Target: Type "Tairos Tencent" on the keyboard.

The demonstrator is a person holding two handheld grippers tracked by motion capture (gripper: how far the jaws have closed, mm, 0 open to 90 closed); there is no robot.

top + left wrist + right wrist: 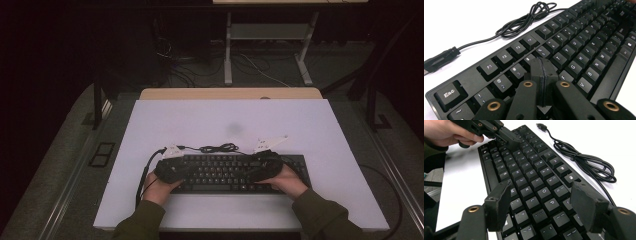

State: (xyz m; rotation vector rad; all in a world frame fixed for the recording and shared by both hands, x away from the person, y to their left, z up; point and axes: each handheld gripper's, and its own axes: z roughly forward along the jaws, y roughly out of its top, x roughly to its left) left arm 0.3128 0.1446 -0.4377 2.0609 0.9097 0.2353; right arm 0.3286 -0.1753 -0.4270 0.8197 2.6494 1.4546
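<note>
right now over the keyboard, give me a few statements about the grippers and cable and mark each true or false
1. The left gripper has its jaws pressed together with nothing between them. True.
2. The right gripper is clamped on the cable. False: its jaws stand apart above the keys, and the cable lies off to the side on the table.
3. The keyboard is black with white legends. True.
4. The cable is plugged into a computer. False: its plug lies loose on the white table.
5. The cable runs out straight. False: part of it is bundled in loops behind the keyboard.
</note>
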